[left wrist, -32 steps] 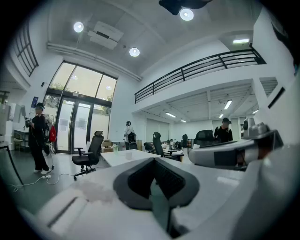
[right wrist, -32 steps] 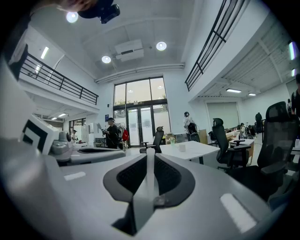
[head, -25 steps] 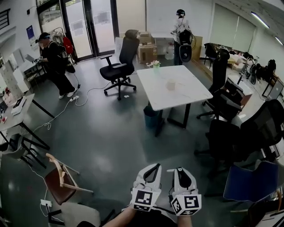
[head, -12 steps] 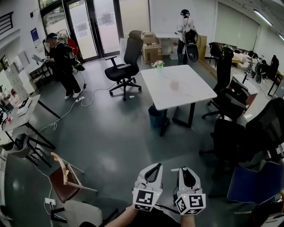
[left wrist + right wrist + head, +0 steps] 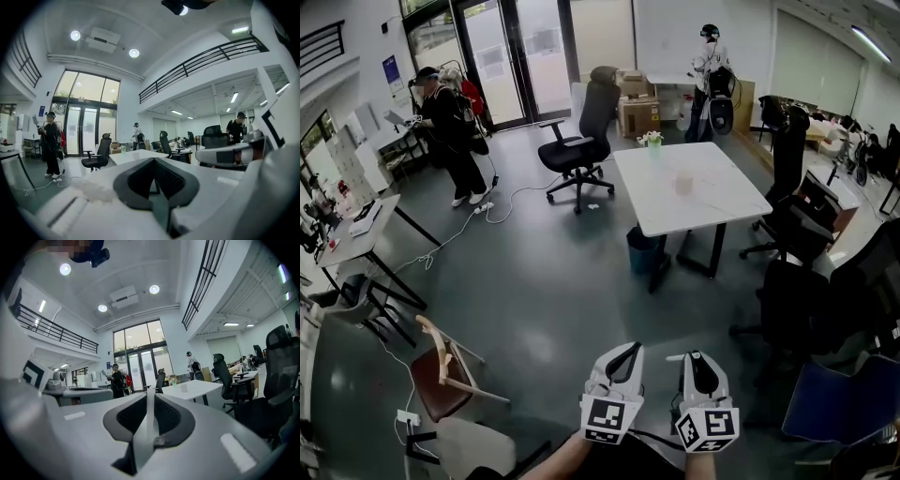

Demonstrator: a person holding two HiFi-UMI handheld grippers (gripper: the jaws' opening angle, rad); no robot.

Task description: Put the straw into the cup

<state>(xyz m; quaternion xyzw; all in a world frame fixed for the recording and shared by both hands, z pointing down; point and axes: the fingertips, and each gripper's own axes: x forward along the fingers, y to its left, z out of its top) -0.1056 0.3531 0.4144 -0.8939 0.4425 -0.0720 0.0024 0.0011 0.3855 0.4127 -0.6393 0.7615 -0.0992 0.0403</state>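
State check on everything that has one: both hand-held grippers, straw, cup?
Left hand-held gripper: jaws together, nothing between them.
Right hand-held gripper: shut on the straw.
Straw: clamped between the right jaws, not in the cup.
Cup: upright on the white table across the room, no straw sticking out.

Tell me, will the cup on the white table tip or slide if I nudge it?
The cup looks small, pale and faintly see-through, so it is probably light, thin plastic. On the smooth white table it would likely slide under a low push, and it might tip if nudged near its rim.
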